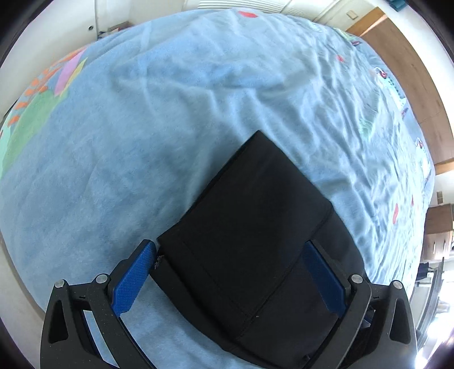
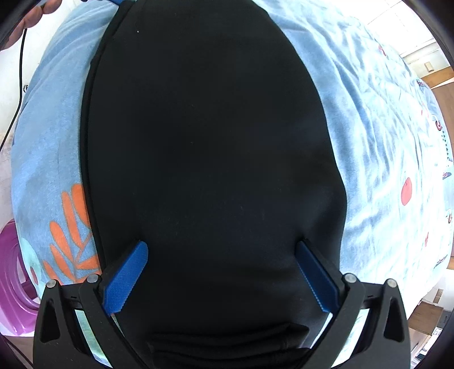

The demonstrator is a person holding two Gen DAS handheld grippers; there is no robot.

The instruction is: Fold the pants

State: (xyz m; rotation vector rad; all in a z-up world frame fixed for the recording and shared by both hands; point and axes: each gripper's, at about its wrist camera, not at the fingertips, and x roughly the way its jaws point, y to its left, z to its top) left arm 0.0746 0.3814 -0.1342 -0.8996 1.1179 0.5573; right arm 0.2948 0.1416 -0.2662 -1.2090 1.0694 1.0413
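The black pants (image 1: pixel 249 227) lie folded into a compact rectangle on the light blue blanket (image 1: pixel 142 127). My left gripper (image 1: pixel 229 252) hovers over their near end, open, its blue pads (image 1: pixel 133 278) wide apart on either side of the cloth and not pinching it. In the right wrist view the black pants (image 2: pixel 204 142) fill most of the frame, smooth and flat. My right gripper (image 2: pixel 221 249) is open just above them, with its blue pads (image 2: pixel 124 278) spread and nothing held between them.
The blue blanket (image 2: pixel 383 142) with orange leaf prints (image 2: pixel 68 241) covers a bed. A purple plastic stool (image 2: pixel 14 283) stands at lower left. A person's hand (image 2: pixel 37 14) and a black cable (image 2: pixel 20 71) show at upper left. Wooden furniture (image 1: pixel 411 85) lines the far right.
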